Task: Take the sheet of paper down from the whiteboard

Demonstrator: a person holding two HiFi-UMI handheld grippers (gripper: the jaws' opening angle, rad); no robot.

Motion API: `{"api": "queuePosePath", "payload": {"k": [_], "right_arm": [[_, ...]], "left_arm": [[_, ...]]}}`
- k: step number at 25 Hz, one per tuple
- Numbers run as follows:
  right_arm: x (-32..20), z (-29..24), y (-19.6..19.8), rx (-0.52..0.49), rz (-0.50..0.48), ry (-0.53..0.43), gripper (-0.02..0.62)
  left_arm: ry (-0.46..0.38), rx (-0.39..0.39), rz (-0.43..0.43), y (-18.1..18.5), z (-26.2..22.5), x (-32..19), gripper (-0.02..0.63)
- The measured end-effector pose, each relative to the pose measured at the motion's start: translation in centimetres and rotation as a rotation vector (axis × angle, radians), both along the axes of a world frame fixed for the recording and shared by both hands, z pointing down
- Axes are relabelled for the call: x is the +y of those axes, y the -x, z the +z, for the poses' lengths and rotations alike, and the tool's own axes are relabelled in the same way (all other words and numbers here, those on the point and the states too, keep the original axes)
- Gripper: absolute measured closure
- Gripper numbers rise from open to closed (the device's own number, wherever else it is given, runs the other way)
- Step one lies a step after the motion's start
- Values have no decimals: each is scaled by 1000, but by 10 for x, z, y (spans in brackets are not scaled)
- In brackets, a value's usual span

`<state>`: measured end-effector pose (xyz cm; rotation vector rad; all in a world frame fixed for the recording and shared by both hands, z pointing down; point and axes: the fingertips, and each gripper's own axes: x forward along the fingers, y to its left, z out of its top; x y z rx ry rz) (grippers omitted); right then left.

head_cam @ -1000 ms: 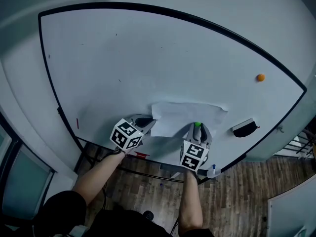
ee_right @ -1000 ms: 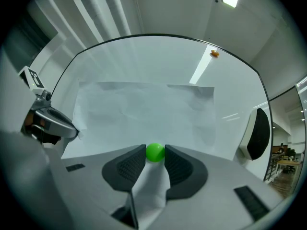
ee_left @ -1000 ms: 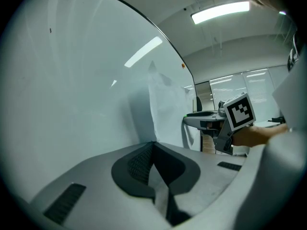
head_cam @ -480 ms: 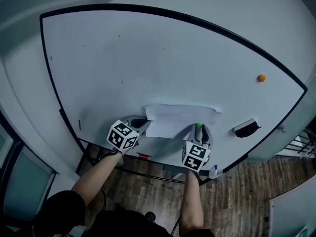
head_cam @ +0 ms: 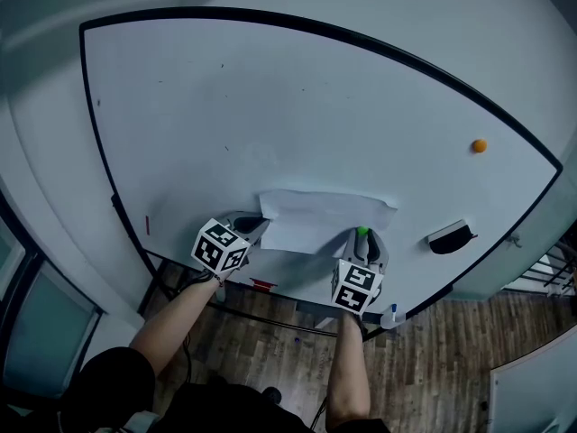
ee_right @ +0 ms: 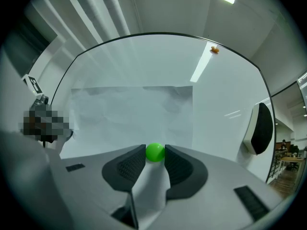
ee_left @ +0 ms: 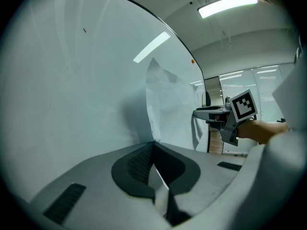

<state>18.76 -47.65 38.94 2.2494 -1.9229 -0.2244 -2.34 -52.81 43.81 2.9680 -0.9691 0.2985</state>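
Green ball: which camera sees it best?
The right gripper view. The ball sits big and sharp, pinched by the right gripper, against the paper. The head view shows only a small green dot; the left gripper view, barely a speck.

Head view: above the person, facing steeply down onto the whiteboard (head_cam: 270,106), at middle range.
Left gripper view: very near, sighting sidelong along the board toward the right gripper (ee_left: 197,113).
Right gripper view: near, square-on to the board.
Shared by all three: sheet of paper (head_cam: 320,216).

Wood-plank floor (head_cam: 451,350) below; strip light (ee_left: 225,5) on pale ceiling (ee_left: 249,30).
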Motion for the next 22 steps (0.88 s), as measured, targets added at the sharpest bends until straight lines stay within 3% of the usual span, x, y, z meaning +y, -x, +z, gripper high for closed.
{"api": "queuePosePath", "payload": {"k": [22], "right_arm": [[1, 6, -4, -1, -10, 7, 462]], "left_arm": [[47, -15, -95, 35, 24, -11, 586]]}}
